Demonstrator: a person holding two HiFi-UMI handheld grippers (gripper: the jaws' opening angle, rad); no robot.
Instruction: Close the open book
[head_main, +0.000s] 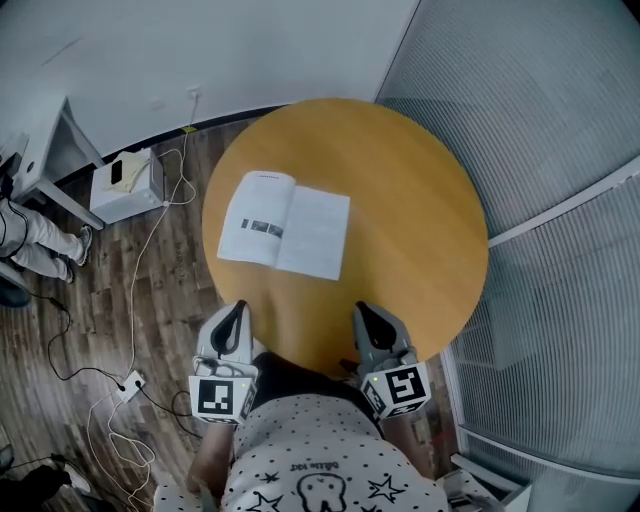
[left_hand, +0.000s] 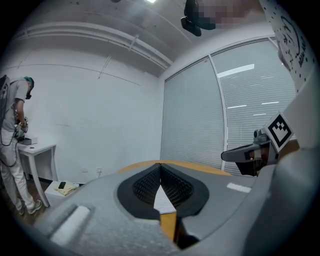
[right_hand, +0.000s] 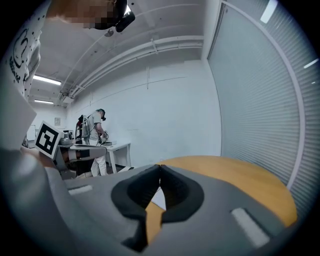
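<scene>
An open book (head_main: 285, 227) with white printed pages lies flat on the round wooden table (head_main: 420, 210), toward its left half. My left gripper (head_main: 236, 308) hangs at the table's near edge, shut and empty, below the book's left page. Over the same near edge my right gripper (head_main: 362, 310) is also shut with nothing in it, below and right of the book. In the left gripper view a slice of white page (left_hand: 162, 201) shows past the closed fingertips (left_hand: 160, 165). The right gripper view shows its jaws (right_hand: 160, 166) closed, with the tabletop (right_hand: 240, 172) beyond.
A white box (head_main: 127, 185) and trailing cables (head_main: 130, 300) lie on the wood floor left of the table. A white desk (left_hand: 35, 150) stands at the wall with a person beside it. Slatted blinds (head_main: 540, 150) run along the right side.
</scene>
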